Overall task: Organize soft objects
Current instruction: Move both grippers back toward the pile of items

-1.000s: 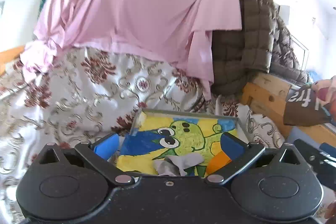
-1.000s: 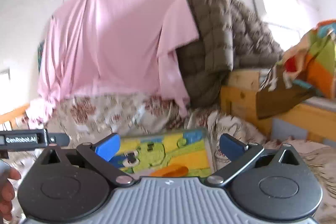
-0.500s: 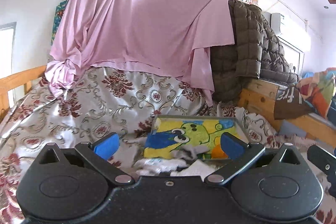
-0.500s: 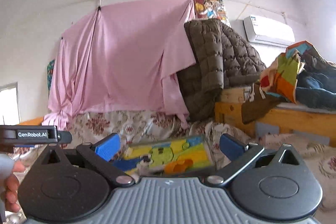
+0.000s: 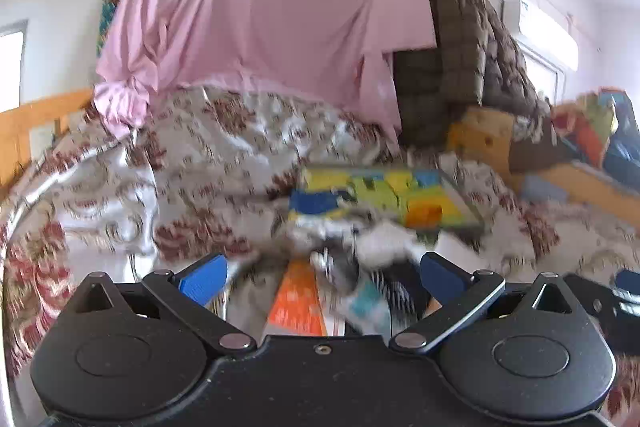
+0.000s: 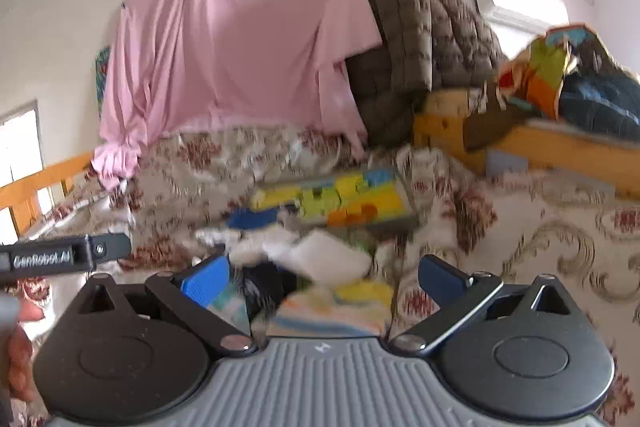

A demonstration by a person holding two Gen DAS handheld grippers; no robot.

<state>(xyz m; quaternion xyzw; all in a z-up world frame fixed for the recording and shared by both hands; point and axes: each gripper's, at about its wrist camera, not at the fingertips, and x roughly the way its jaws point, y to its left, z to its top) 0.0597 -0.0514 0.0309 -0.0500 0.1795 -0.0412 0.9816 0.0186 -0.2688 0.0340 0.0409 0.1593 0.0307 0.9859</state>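
At the bottom of each frame the left gripper [image 5: 322, 273] and right gripper [image 6: 324, 273] are held wide apart and empty over a blurred heap of socks [image 6: 320, 259], with the cartoon-printed tray [image 5: 384, 197] seen beyond on the floral bedspread [image 5: 200, 155], and the pink sheet [image 6: 240, 27] hung farthest back.

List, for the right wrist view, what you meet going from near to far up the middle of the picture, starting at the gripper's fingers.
Right gripper → pile of small soft items → cartoon-printed tray → floral bedspread → pink sheet hanging on the wall.
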